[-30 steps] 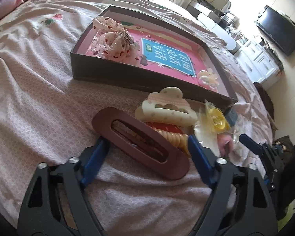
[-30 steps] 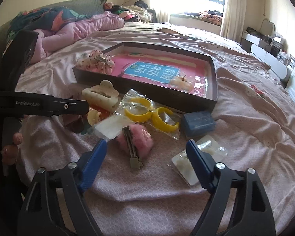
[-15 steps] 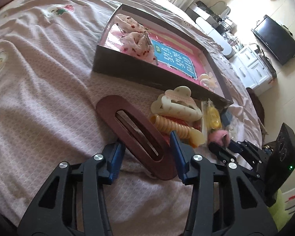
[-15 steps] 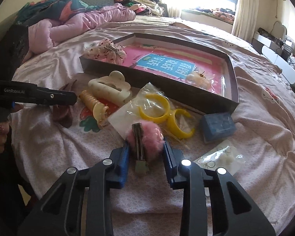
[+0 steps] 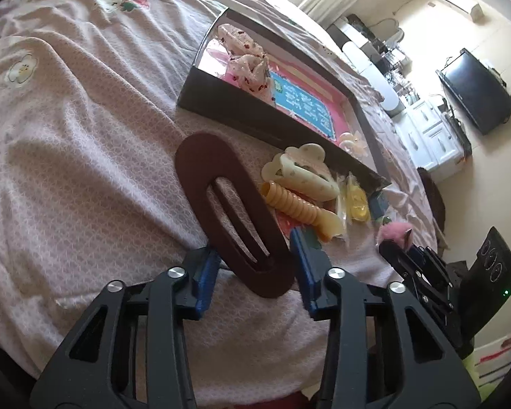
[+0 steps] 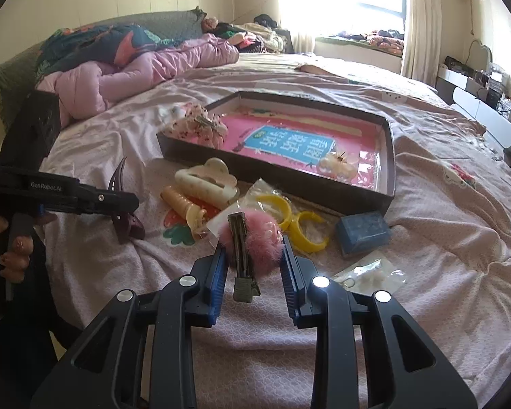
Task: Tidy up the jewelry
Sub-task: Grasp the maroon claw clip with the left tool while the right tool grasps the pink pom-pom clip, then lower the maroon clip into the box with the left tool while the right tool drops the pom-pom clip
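A brown oval hair clip [image 5: 228,201] lies between the blue pads of my left gripper [image 5: 254,248]. The jaws are closing and the pads press on its near end. In the right wrist view the brown clip [image 6: 119,179] tilts up off the bed from the left gripper [image 6: 129,201]. My right gripper [image 6: 252,255] is shut on a pink fluffy hair clip [image 6: 259,235], whose metal clasp hangs toward the camera. The dark box [image 6: 276,184] with a pink printed floor holds a floral scrunchie [image 6: 197,129] and a small cream flower clip [image 6: 337,165].
On the pink bedspread in front of the box lie a cream claw clip [image 6: 206,184], an orange ribbed clip [image 6: 184,204], yellow rings in a plastic bag [image 6: 289,218], a blue block [image 6: 362,231] and a small clear bag [image 6: 371,274]. Pink bedding is piled at the far left.
The left jaws came in from wide open onto the brown clip, whose far end tipped up. The right jaws shut on the pink fluffy clip and lifted it slightly.
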Action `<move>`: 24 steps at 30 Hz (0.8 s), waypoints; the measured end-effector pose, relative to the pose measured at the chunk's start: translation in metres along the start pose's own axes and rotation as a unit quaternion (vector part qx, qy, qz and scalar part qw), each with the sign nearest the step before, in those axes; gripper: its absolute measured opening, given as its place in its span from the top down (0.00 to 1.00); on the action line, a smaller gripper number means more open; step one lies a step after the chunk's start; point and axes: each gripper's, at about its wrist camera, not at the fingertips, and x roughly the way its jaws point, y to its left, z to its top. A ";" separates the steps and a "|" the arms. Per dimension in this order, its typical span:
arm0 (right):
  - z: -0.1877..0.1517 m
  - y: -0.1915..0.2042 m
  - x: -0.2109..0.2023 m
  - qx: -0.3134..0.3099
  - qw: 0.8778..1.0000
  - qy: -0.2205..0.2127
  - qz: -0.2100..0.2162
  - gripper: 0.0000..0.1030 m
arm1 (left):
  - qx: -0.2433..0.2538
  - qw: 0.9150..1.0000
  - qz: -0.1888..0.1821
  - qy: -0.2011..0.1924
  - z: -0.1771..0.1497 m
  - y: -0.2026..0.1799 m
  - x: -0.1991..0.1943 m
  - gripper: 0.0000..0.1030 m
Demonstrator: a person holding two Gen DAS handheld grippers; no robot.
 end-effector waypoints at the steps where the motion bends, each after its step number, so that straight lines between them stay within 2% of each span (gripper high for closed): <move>1: 0.000 0.000 -0.002 0.001 1.000 -0.003 0.000 0.73 | 0.004 1.000 0.002 -0.003 0.000 -0.002 -0.002 0.74; 10: 0.006 -0.006 -0.017 0.012 0.999 -0.030 0.001 0.73 | 0.066 0.997 0.019 -0.042 0.004 -0.037 -0.016 0.80; 12: 0.007 -0.008 -0.019 0.016 0.999 -0.034 0.000 0.73 | 0.084 0.995 0.022 -0.053 0.008 -0.047 -0.018 0.83; 13: 0.007 -0.009 -0.021 0.019 0.999 -0.037 -0.001 0.73 | 0.091 0.994 0.024 -0.058 0.010 -0.052 -0.019 0.91; 24: 0.011 -0.025 -0.031 0.045 0.997 -0.055 -0.013 0.73 | 0.129 0.989 0.009 -0.070 0.025 -0.079 -0.012 0.93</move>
